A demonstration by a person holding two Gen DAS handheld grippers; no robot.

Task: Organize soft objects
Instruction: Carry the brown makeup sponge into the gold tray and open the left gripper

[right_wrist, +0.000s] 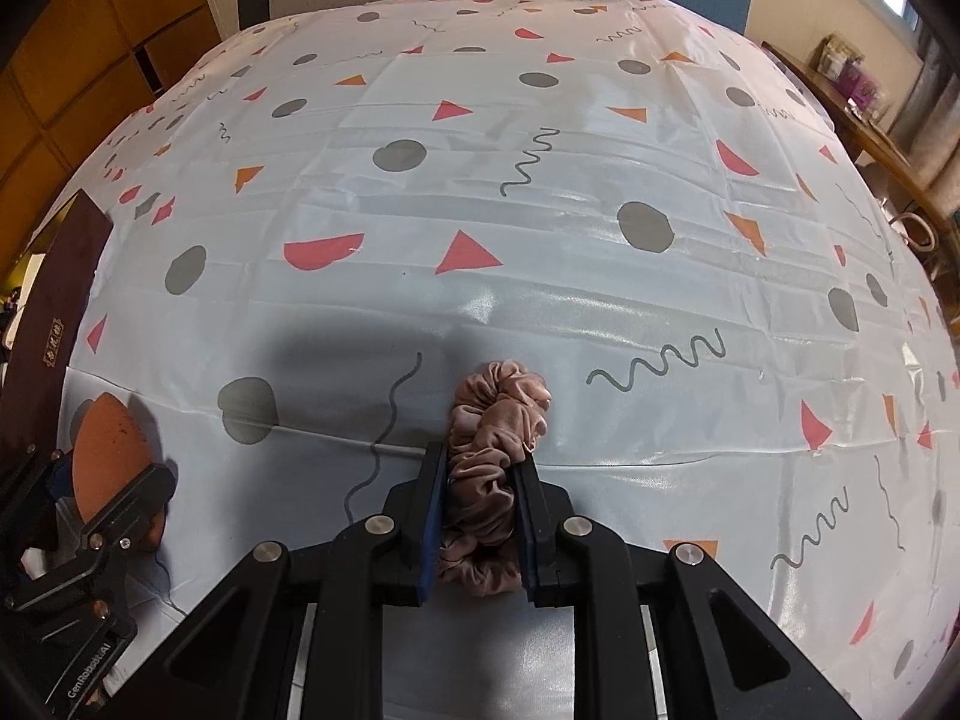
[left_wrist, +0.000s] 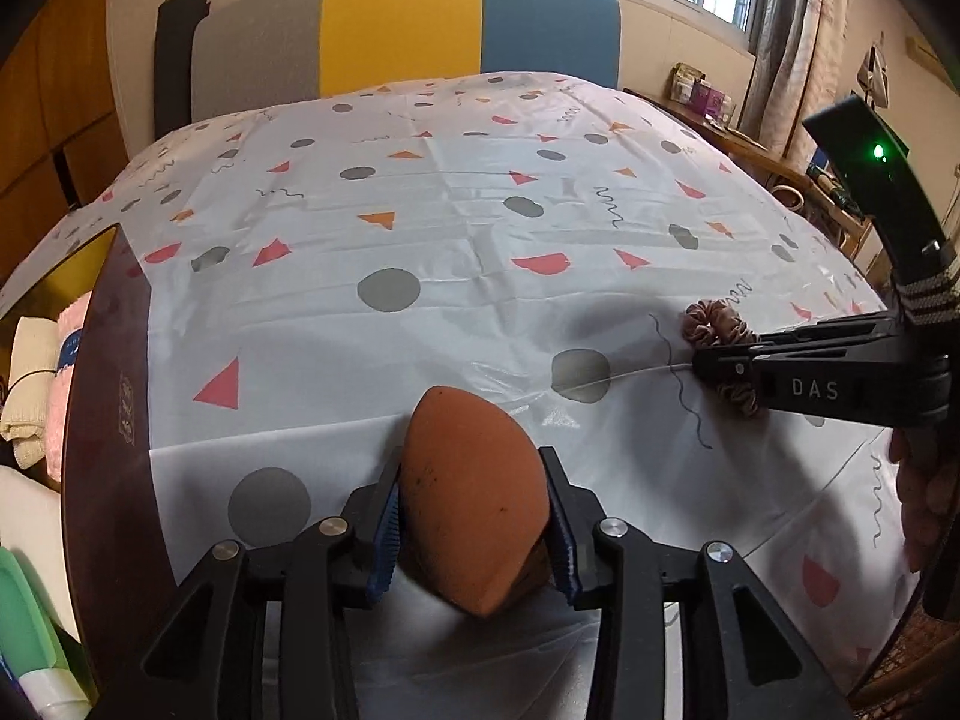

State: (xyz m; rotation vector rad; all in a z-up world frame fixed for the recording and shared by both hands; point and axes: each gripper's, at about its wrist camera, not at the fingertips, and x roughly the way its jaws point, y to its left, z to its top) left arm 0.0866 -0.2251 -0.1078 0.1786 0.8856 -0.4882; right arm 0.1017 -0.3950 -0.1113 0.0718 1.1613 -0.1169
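Left gripper: jaws partly apart, blue pads against both flanks of an orange-brown, egg-shaped makeup sponge, pointed end sticking out beyond the fingertips above the white plastic tablecloth with grey dots and red triangles. Right gripper: jaws nearly shut, pinched on a dusty-pink ruffled velvet scrunchie, loop bunched between the pads, frills spilling forward past the tips.

table | patterned cloth | sponge, scrunchie on it
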